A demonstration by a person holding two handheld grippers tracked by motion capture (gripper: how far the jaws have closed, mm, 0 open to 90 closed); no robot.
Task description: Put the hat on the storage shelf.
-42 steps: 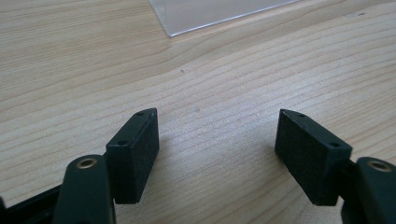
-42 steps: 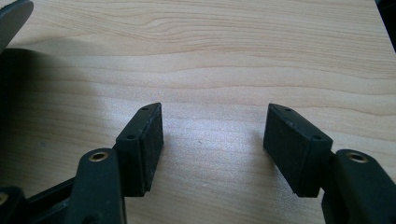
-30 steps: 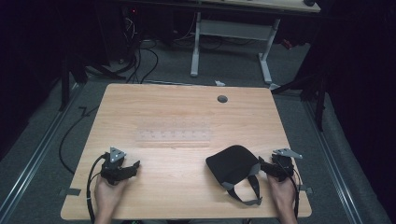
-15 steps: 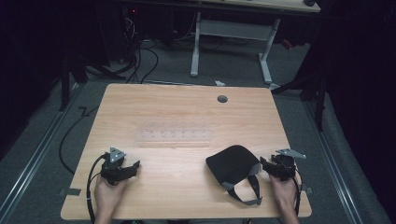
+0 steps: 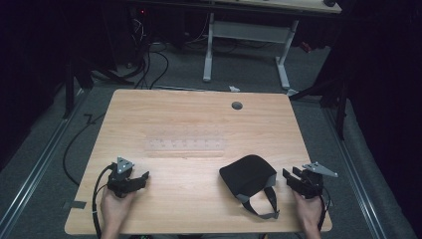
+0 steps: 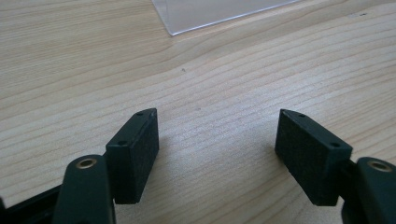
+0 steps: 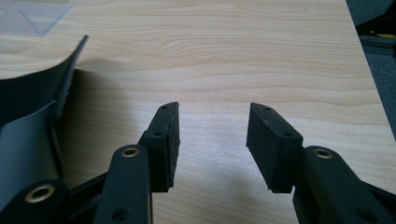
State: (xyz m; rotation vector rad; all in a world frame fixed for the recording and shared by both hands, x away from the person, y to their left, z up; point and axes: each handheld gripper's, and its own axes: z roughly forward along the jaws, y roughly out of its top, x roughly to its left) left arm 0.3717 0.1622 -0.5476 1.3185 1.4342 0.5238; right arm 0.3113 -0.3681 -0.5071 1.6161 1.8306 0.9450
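The black cap (image 5: 247, 173) with its grey strap (image 5: 263, 203) lies on the wooden table (image 5: 199, 129), toward my near right of the clear plastic sheet (image 5: 185, 145) at the table's middle, and in my right gripper view its dark edge (image 7: 32, 93) sits just beside my left jaw. My right gripper (image 5: 294, 175) is released, jaws parted over bare wood close beside the cap, and my left gripper (image 5: 141, 177) rests well apart from it, likewise spread and empty. I judge this the approach before a grasp: next I should swing the right jaws onto the cap's edge or strap and close.
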